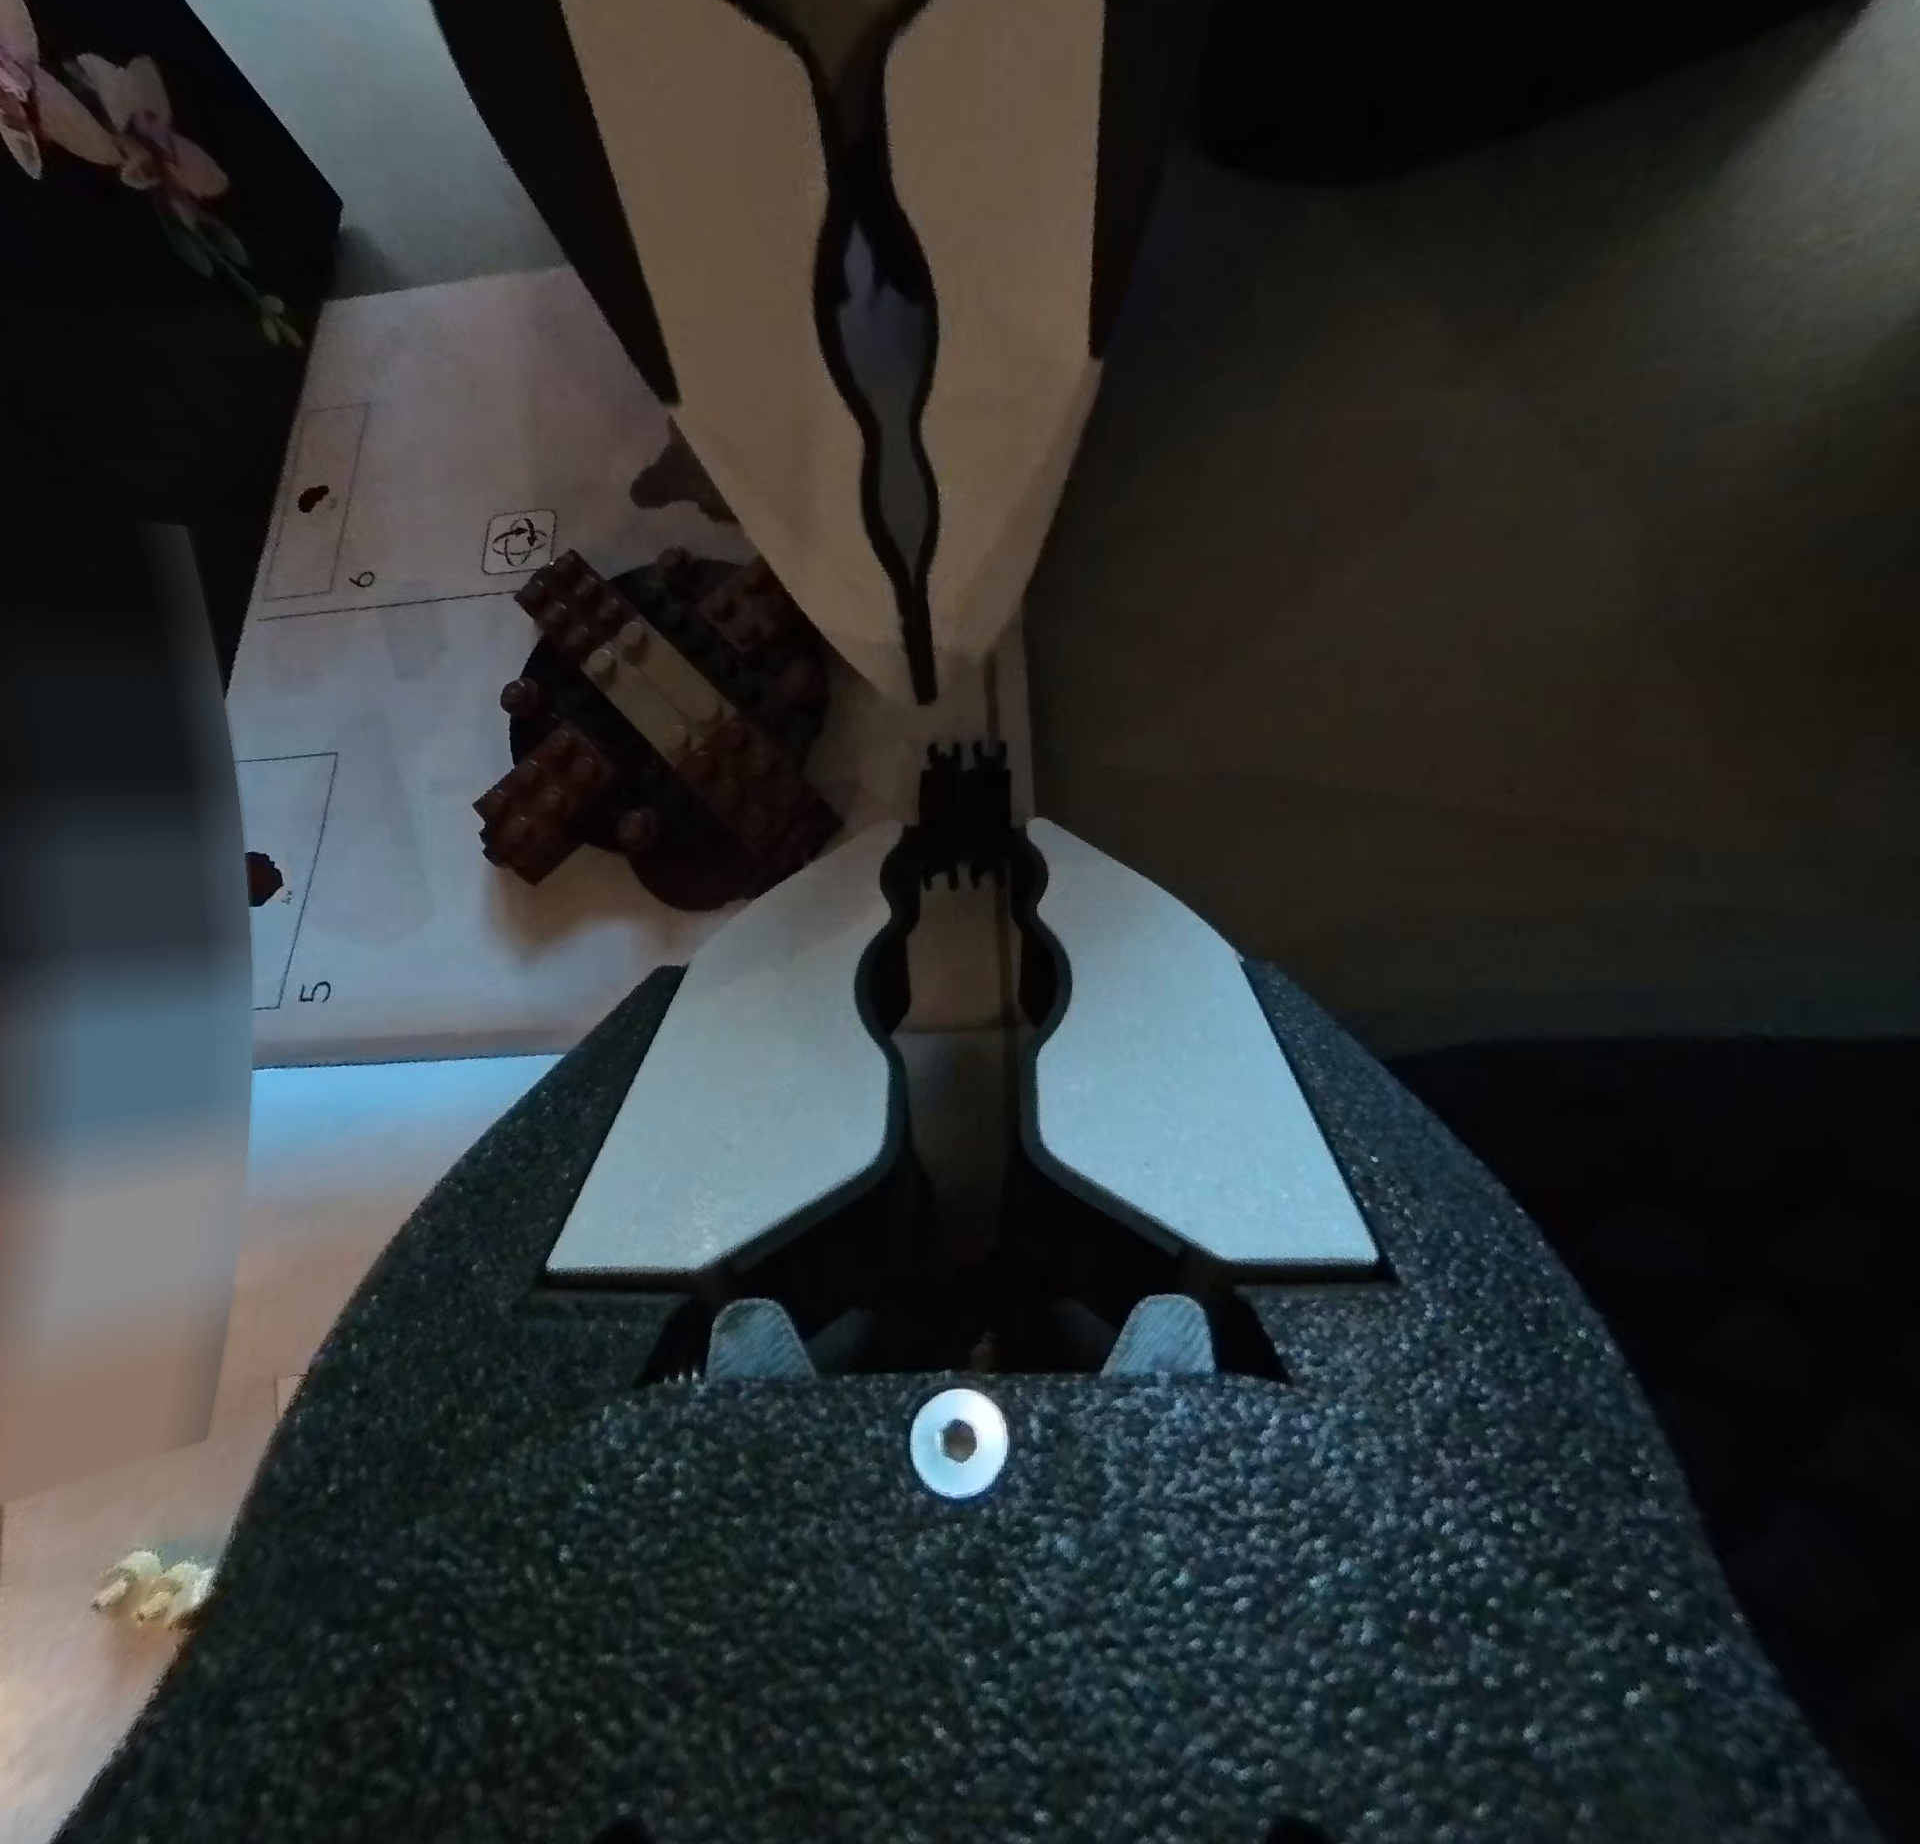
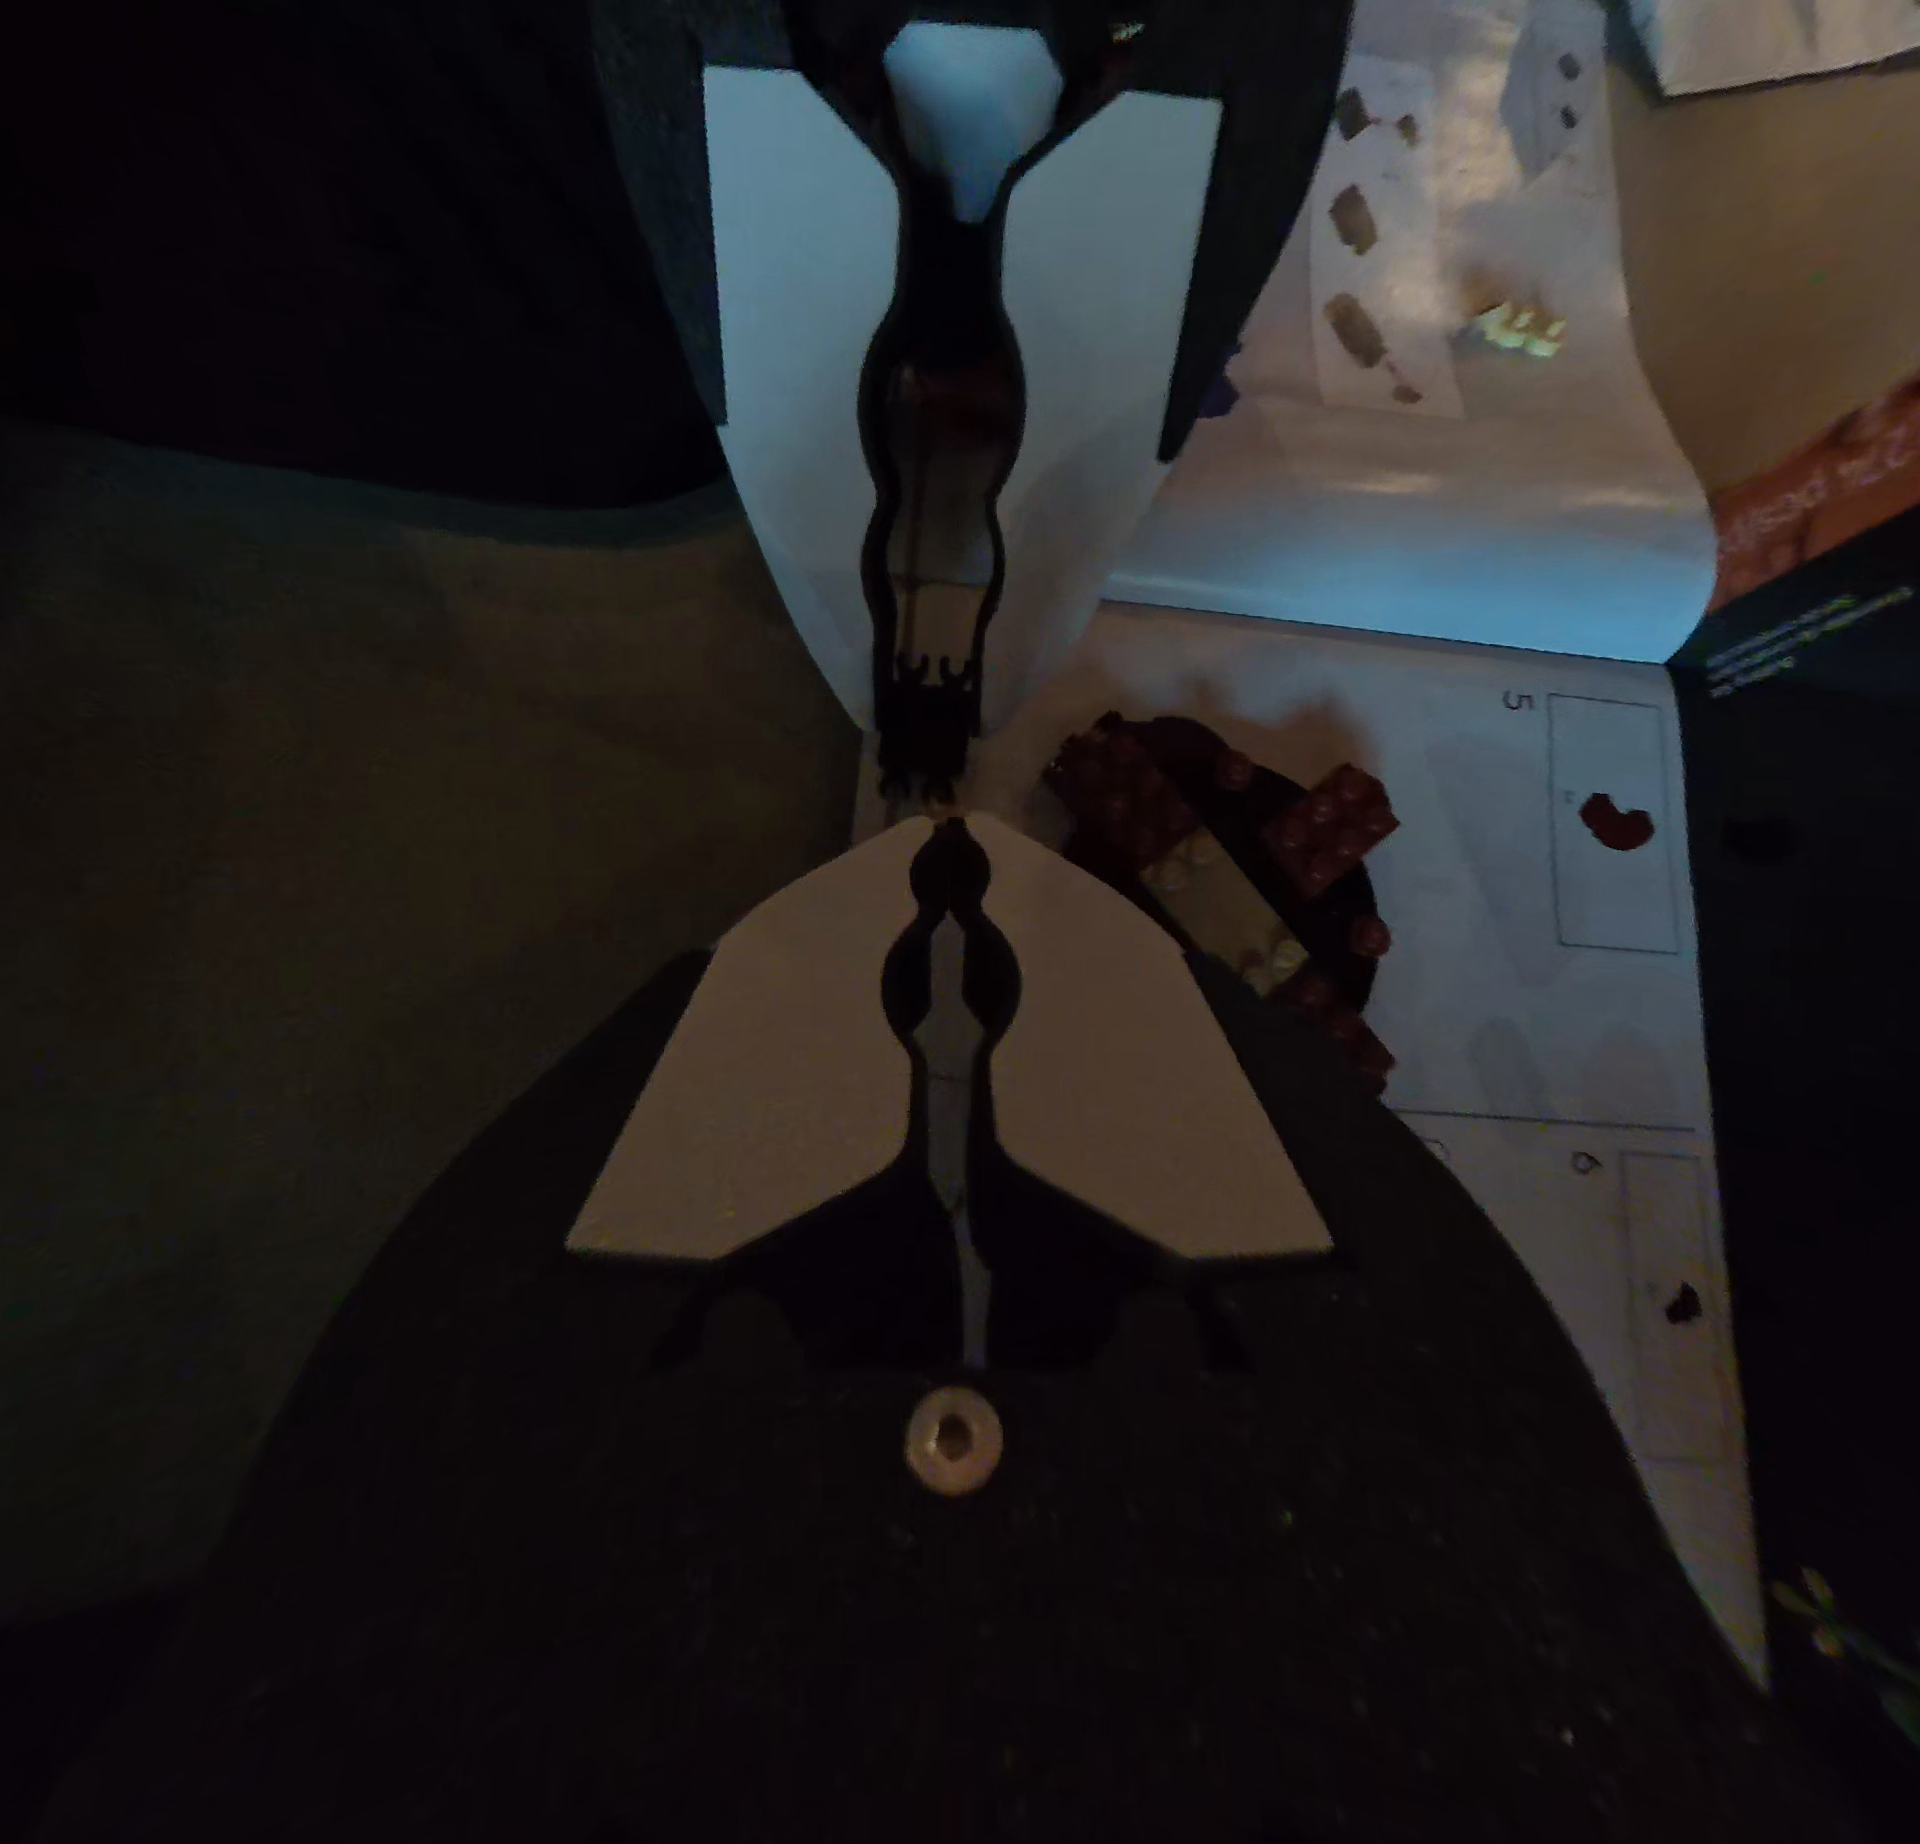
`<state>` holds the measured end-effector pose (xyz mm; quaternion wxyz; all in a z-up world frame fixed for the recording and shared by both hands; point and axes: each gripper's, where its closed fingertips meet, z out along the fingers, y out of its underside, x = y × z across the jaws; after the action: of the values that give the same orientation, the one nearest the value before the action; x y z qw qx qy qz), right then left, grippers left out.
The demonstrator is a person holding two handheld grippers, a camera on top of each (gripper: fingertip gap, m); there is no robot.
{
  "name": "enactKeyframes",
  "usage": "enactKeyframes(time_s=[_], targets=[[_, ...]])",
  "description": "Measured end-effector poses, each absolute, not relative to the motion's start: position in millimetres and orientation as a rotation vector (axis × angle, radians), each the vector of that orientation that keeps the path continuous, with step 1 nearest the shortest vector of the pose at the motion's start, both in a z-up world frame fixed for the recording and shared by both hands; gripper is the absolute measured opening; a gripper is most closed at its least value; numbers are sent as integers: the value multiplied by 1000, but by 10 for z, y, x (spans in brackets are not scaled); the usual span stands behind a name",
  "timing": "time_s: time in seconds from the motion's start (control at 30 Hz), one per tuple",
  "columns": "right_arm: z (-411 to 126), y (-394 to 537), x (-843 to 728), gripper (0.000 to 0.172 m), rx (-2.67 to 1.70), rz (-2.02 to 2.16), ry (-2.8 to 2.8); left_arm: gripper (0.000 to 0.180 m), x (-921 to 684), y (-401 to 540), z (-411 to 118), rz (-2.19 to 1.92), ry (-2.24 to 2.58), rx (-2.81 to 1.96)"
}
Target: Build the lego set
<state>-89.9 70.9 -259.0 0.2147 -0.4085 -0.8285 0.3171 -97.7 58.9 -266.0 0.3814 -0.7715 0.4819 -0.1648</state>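
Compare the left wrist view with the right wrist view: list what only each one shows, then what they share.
Only the left wrist view: pale pink orchid flowers against a dark box at upper left.

Only the right wrist view: an orange-and-black box at right and loose printed sheets with small yellow pieces.

Both: the left gripper closed on a small black clip piece, the right gripper shut tip to tip with it, and the brown, black and tan brick build on the instruction booklet.

Each wrist camera sat close behind its own fingers, tilted down at the instruction sheet [image 1: 436,838], the two facing each other and sharing the brick model [image 1: 665,734] between them.
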Motion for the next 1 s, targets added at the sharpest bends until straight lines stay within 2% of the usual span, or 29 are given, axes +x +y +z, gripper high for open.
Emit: enactKeyframes(time_s=[1.0], targets=[[-2613, 669, -964, 0, -1149, 876, -2350, 16, -989, 590, -2664, -446, 1220, -1985]])
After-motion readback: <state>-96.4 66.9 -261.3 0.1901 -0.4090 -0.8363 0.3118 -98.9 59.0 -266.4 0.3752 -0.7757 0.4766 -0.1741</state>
